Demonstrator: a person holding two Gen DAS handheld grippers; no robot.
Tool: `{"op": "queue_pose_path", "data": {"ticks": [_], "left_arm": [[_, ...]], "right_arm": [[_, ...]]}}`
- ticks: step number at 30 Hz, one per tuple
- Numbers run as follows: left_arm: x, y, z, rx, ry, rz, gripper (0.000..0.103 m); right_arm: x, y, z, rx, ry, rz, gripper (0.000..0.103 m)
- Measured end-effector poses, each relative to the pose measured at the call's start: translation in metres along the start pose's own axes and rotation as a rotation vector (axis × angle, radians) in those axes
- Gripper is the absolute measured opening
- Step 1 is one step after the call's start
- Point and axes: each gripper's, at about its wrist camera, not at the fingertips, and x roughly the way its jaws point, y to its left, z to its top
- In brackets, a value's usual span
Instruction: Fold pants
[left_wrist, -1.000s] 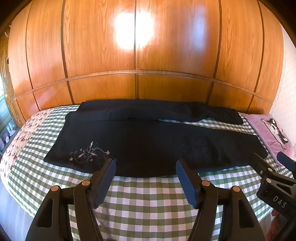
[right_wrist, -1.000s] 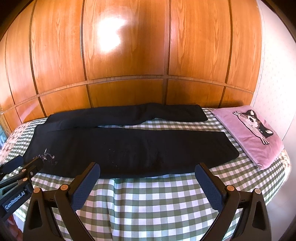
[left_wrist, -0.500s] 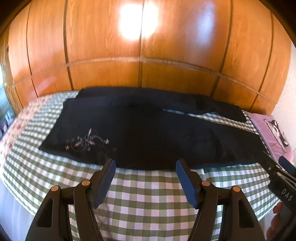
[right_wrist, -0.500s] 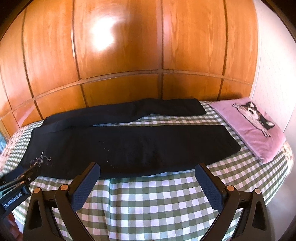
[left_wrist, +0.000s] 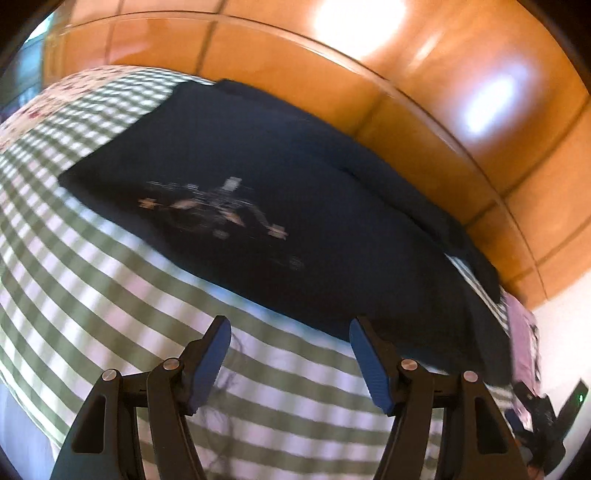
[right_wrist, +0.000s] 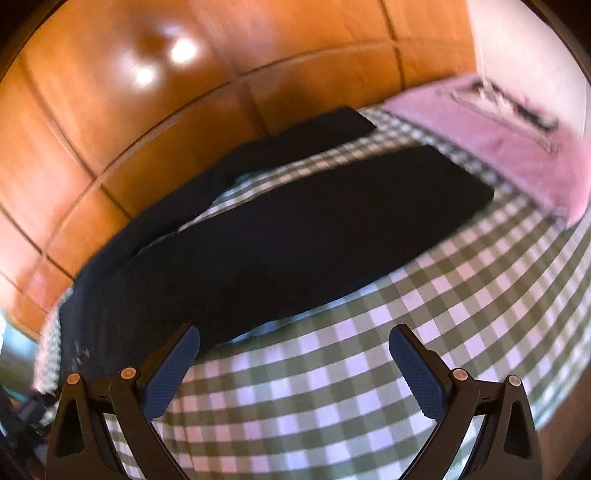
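Note:
Black pants (left_wrist: 295, 192) lie flat along a bed with a green-and-white checked sheet (left_wrist: 110, 280), legs spread apart, pale embroidery (left_wrist: 218, 206) near the waist end. In the left wrist view my left gripper (left_wrist: 290, 334) is open and tilted, hovering just short of the pants' near edge by the embroidery, nothing between its blue pads. In the right wrist view the pants (right_wrist: 295, 236) stretch toward the leg cuffs, and my right gripper (right_wrist: 295, 341) stands wide open over the checked sheet (right_wrist: 424, 314) at the near leg's edge, holding nothing. Both views are blurred by motion.
A wooden panelled wall (left_wrist: 424, 110) runs behind the bed. A pink pillow with a cat print (right_wrist: 517, 129) lies at the cuff end. A floral cloth (left_wrist: 62, 92) covers the waist end of the bed. The other gripper's body (left_wrist: 546, 417) shows at the left view's lower right.
Both grippers have dropped closer to the bed and rolled, so the pants appear larger and slanted. Their jaws have stayed wide. The pants have not moved.

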Motion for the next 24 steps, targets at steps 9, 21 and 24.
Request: {"op": "queue_pose_path", "data": {"ticks": [9,21,24], "left_arm": [[0.014,0.064,0.014,-0.124,-0.084,0.013,0.067],[0.023,0.084,0.024,-0.194,-0.188,-0.117,0.076],[0.025,0.082,0.029,-0.167,-0.178,-0.111,0.076]], "right_arm": [[0.029,-0.079,0.012,0.326,0.005,0.216,0.070],[0.060,-0.082,0.041,0.346,-0.048,0.235,0.046],[0.069,-0.082,0.042,0.320,-0.062,0.193,0.029]]}}
